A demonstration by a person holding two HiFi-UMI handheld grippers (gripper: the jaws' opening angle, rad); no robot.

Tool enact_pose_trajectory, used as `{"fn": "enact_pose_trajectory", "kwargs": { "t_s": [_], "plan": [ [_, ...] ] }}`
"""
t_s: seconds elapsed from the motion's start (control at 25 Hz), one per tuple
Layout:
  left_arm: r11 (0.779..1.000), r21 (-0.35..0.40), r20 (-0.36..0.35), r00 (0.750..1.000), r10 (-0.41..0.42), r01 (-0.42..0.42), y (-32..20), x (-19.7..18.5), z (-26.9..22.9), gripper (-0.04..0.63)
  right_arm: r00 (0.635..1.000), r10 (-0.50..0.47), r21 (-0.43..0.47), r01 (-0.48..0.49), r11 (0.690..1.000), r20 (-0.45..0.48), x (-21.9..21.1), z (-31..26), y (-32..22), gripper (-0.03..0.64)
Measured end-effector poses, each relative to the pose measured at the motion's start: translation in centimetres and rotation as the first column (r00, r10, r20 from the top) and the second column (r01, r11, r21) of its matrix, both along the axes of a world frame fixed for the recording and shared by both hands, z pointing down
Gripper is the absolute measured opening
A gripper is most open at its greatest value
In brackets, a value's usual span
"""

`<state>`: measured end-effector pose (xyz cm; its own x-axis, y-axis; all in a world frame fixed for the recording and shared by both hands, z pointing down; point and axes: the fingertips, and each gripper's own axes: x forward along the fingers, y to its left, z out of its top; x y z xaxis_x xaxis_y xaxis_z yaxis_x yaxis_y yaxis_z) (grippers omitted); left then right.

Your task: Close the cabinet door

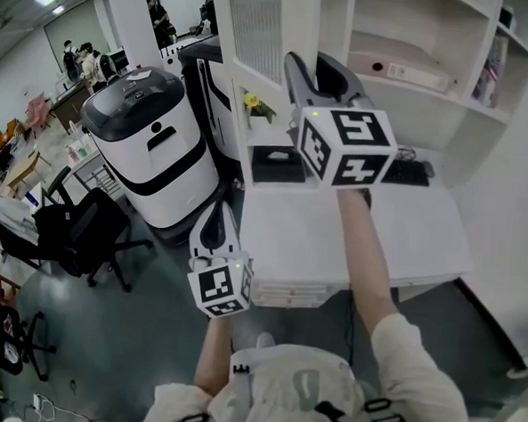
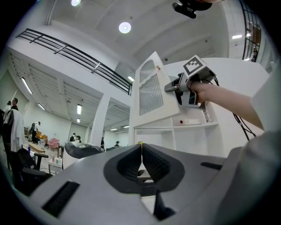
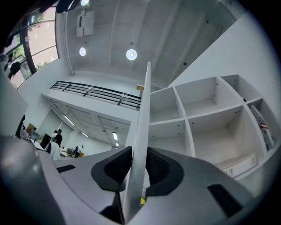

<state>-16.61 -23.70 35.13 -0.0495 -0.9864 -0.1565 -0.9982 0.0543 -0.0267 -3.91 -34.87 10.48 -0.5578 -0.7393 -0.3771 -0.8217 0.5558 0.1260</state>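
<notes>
Plainly the job is only begun: the cabinet door (image 1: 257,31) stands swung out from the white cabinet (image 1: 417,45), and the open shelves behind it are fully exposed. In the right gripper view the door (image 3: 143,114) shows edge-on, a thin white panel running up the middle of the picture, with the bare shelf compartments off to its right. That suggests it sits at a wide angle to the cabinet front, far from shut.

What looks done is the grasp. The right gripper (image 1: 295,69) is raised on an outstretched arm, and its two dark pads are pinching the free edge of the door, one on each face, with no gap showing. From the left gripper view the same hold shows from the side, the right gripper (image 2: 175,88) clamped on the panel's edge beside its ribbed glass window.

The left gripper (image 1: 212,211) hangs low, in front of the desk (image 1: 423,233) and well apart from the door. Its jaws are pressed together with nothing between them, so it seems to have no part in this step.

What is left is the whole swing: carrying the door round on its hinges until it lies flat against the cabinet front, then letting go.
</notes>
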Motion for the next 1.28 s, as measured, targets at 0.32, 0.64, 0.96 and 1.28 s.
{"fn": "enact_pose_trajectory", "kwargs": {
  "t_s": [0.32,0.64,0.96,1.28],
  "plan": [
    [1.0,-0.007,-0.001,1.0,0.011,-0.011,-0.5,-0.4,0.4,0.006,1.0,0.018,-0.051,-0.018,0.999,0.007,2.3,0.4,-2.6,0.089],
    [1.0,-0.015,0.01,1.0,0.026,-0.025,-1.6,-0.5,0.6,0.006,0.999,0.04,-0.075,-0.038,0.996,0.029,3.9,0.6,-5.2,0.11],
    [0.999,-0.024,0.011,0.999,0.039,-0.038,-2.2,-0.8,0.8,0.006,0.995,0.083,-0.096,-0.078,0.992,0.054,5.4,0.5,-7.3,0.136],
    [0.999,-0.043,-0.001,1.0,0.031,-0.031,-2.6,-1.9,1.7,0.006,0.994,0.075,-0.127,-0.066,0.99,0.074,6.3,0.8,-9.3,0.147]
  ]
}}
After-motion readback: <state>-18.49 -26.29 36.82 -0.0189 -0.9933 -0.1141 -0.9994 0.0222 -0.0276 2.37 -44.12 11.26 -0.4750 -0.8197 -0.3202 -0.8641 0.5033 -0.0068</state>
